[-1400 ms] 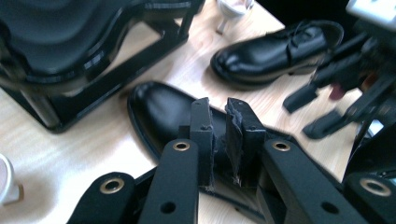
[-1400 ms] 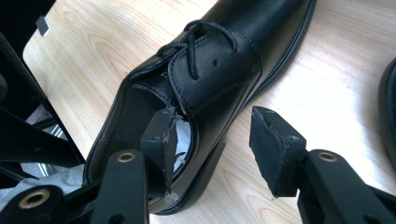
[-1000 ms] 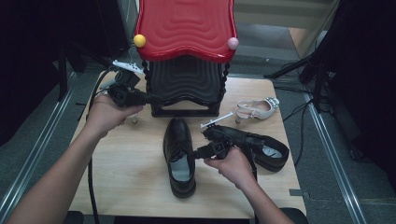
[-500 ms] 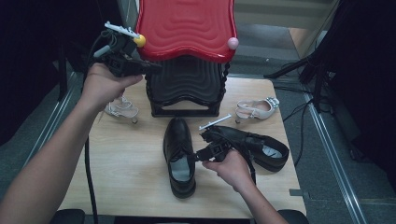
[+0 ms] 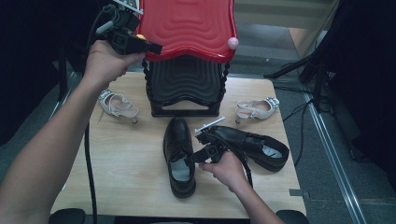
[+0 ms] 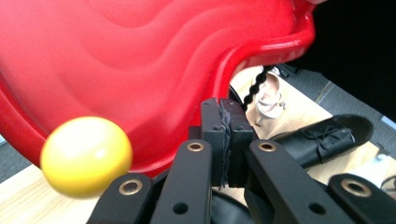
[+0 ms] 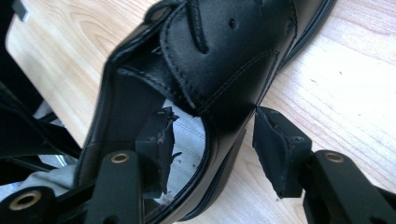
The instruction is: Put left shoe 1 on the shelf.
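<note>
On the wooden surface (image 5: 126,163), the right gripper (image 5: 194,157) straddles the side wall of the near black shoe (image 5: 179,140), jaws just opening, pads off it. The left gripper (image 5: 156,47), jaws together and empty, hovers at the red rack top (image 5: 191,25).

I lifted the left tool (image 5: 156,47) off the surface (image 5: 126,154), away from the silver sandal (image 5: 117,105), up to the red top shelf (image 5: 191,25) beside the yellow ball (image 6: 86,155), jaws pressed together. My right tool (image 5: 190,159) had just been opening around the black shoe's (image 5: 180,156) side wall.
</note>
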`<state>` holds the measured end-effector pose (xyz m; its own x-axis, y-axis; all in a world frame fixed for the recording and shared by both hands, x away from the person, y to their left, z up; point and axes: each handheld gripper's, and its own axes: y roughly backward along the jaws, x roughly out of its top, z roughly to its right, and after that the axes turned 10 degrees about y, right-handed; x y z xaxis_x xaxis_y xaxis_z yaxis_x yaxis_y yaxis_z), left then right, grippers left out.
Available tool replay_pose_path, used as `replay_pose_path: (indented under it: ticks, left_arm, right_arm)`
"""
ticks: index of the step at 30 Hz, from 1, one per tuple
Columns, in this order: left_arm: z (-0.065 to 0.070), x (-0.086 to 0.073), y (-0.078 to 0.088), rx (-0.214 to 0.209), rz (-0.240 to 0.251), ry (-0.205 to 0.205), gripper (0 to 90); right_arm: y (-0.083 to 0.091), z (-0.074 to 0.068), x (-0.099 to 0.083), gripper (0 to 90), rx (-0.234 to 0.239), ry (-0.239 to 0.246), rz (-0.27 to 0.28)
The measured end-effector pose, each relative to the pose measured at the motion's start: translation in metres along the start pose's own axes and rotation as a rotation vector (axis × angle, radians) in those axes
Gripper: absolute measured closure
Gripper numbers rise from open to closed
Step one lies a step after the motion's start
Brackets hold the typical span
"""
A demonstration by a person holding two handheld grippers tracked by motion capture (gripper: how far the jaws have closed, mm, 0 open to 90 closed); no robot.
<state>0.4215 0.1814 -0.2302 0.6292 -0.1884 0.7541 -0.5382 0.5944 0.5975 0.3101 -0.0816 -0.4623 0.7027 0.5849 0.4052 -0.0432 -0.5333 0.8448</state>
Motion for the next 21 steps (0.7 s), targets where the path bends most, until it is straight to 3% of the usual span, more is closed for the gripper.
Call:
replay_pose_path:
  ticks: [8,10,11,17,21]
  left_arm:
    - [-0.008,0.006,-0.010,0.035,-0.003,0.006,89.7]
    - [-0.010,0.007,-0.013,0.026,0.000,0.019,89.7]
    - [-0.009,0.008,-0.015,-0.002,0.009,0.037,89.7]
    - [-0.004,0.016,-0.027,0.008,0.004,0.036,89.7]
    - [0.001,0.020,-0.036,0.012,-0.004,0.020,89.8]
  right_arm:
    - [-0.007,0.003,0.004,49.4,-0.015,-0.011,-0.023]
    - [-0.011,0.006,0.005,49.4,-0.012,-0.010,-0.027]
    - [-0.012,0.006,0.006,49.4,-0.012,-0.014,-0.030]
    - [-0.016,0.006,0.007,48.8,-0.016,-0.008,-0.040]
    - [-0.019,0.007,0.008,51.0,-0.018,-0.032,-0.053]
